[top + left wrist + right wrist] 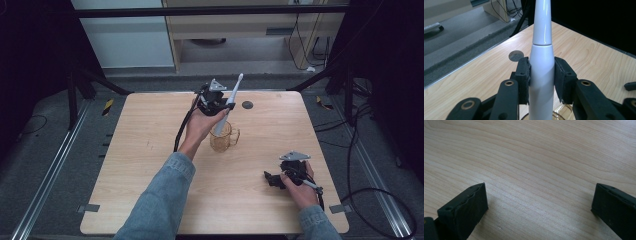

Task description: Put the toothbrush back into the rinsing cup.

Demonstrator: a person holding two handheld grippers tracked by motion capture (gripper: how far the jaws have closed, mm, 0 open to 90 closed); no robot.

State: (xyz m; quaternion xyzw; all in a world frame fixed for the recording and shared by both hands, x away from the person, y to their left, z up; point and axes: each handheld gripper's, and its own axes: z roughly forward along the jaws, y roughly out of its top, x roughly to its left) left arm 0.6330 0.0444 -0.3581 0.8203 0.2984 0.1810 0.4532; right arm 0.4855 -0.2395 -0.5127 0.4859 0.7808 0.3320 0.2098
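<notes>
A white electric toothbrush [229, 104] stands tilted, its lower end inside a clear amber glass mug [223, 137] near the table's middle. My left gripper [218, 103] is shut on the toothbrush's handle above the mug. In the left gripper view both pads press the white handle [542, 75] from either side, and the mug's rim [560, 111] shows at the bottom. My right gripper [270, 179] rests low over the table at the front right, pointing left. In the right gripper view its jaws [539, 202] stand wide apart over bare wood, nothing between them.
The wooden table [150, 175] has a small dark round inset [247, 105] near its far edge, behind the mug. Cables lie on the floor to the right [370, 195]. A black frame bar [210, 11] crosses above the far side.
</notes>
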